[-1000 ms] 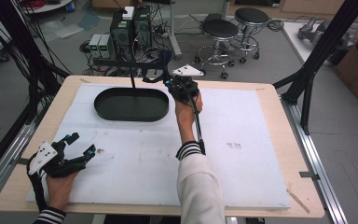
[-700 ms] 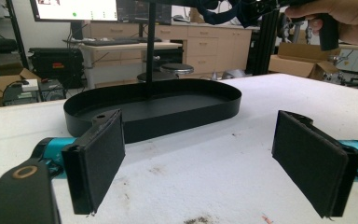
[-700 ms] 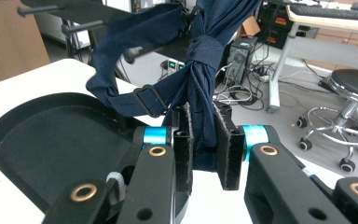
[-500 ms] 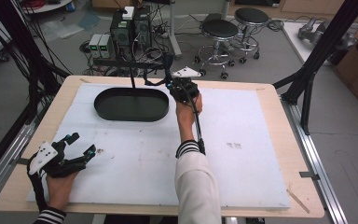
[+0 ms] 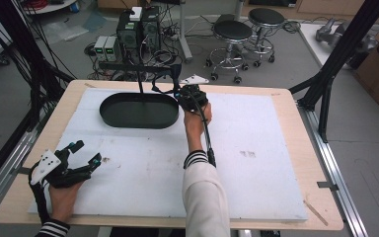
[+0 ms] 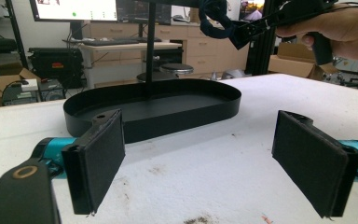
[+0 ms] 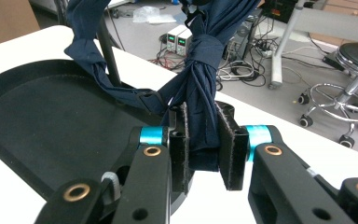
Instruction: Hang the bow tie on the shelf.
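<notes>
A dark blue cloth (image 7: 203, 93), twisted and knotted, hangs from a black stand whose pole (image 5: 140, 84) rises out of a black oval tray (image 5: 108, 118). My right gripper (image 7: 203, 149) is at the tray's right end (image 5: 180, 94) with its pads pressed on the cloth's lower part. Its jaws have just been opening slightly, and the cloth is still pinched between them. My left gripper (image 5: 88, 151) rests on the white board at the front left, open, with nothing between its pads (image 6: 98, 158). In the left gripper view the tray (image 6: 121, 130) lies ahead and the right gripper (image 6: 256, 28) is at the upper right.
A white foam board (image 5: 256, 163) covers the wooden table (image 5: 321, 207). Black frame posts (image 5: 335, 59) stand at the table's corners. Behind the table are computers, cables and two stools (image 5: 232, 32).
My right gripper has sunk a little beside the tray's right end, with the cloth still in it. The left gripper has stayed where it was.
</notes>
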Available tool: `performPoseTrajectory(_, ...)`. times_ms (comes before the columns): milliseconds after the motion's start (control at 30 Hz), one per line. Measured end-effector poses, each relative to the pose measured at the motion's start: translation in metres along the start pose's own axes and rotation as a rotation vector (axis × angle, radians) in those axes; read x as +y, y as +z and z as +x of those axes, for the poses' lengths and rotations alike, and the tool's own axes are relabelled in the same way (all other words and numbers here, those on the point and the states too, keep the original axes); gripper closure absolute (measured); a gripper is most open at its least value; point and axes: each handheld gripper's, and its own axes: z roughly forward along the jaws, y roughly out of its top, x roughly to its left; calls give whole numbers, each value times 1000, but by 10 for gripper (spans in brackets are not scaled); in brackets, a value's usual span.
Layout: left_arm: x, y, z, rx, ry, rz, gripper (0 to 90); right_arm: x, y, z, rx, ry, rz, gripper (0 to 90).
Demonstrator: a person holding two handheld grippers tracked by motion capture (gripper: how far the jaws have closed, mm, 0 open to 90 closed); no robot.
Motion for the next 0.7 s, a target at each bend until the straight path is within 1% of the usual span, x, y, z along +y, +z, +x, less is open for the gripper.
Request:
performPoseTrajectory(100, 0, 0, 0, 0, 1, 0, 173, 0, 1, 1, 3, 9, 0, 734)
performPoseTrajectory(233, 0, 0, 0, 0, -1, 0, 173, 0, -2, -1, 6, 4, 8, 706)
performPoseTrajectory(333, 0, 0, 0, 1, 0, 2, 173, 0, -5, -3, 7, 8, 7, 618)
performPoseTrajectory(400, 0, 1, 0, 2, -4, 5, 173, 0, -7, -5, 9, 6, 5, 601)
performPoseTrajectory(467, 0, 1, 1, 4, -6, 8, 178, 1, -11, -7, 0, 6, 0, 535)
performPoseTrajectory(533, 0, 1, 1, 4, -6, 8, 179, 1, -16, -9, -4, -3, -6, 491)
performPoseTrajectory(567, 0, 1, 0, 3, -4, 8, 179, 2, -18, -10, 3, -13, -8, 448)
performPoseTrajectory(600, 0, 1, 0, 3, -3, 8, 179, 2, -21, -11, 20, -10, -11, 400)
performPoseTrajectory(700, 0, 1, 0, 2, -3, 8, 178, 1, -28, -17, 88, 19, -26, 291)
